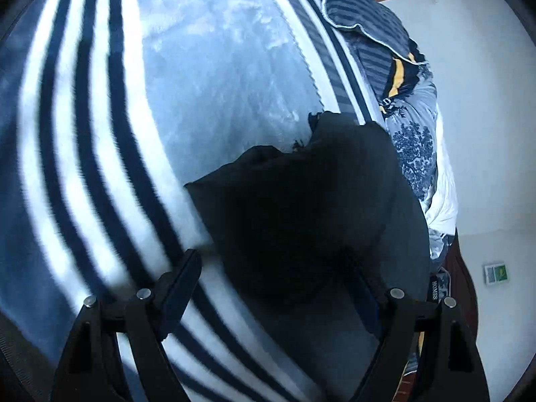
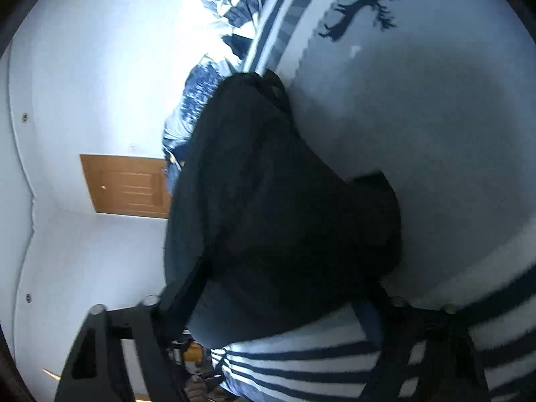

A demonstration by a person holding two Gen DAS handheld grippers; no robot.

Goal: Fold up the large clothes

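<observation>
A black garment [image 1: 301, 201] lies bunched on a bed covered by a pale blue blanket [image 1: 217, 67] with dark stripes. My left gripper [image 1: 273, 278] hovers over the garment's near edge with its jaws wide. Its left finger [image 1: 182, 278] is clear of the cloth, and the right finger is lost in the dark fabric. In the right wrist view the same garment [image 2: 284, 201] fills the gap of my right gripper [image 2: 278, 301]. Those jaws also stand wide, one finger [image 2: 177, 301] at the cloth's edge. I see no pinch on the fabric.
A striped pillow [image 1: 361, 23] and a blue floral duvet [image 1: 412, 140] are piled along the bed's far side, by a white wall [image 1: 485, 100]. The blanket [image 2: 435, 134] carries a dark deer figure [image 2: 365, 10]. A wooden door [image 2: 130, 184] is set in the wall.
</observation>
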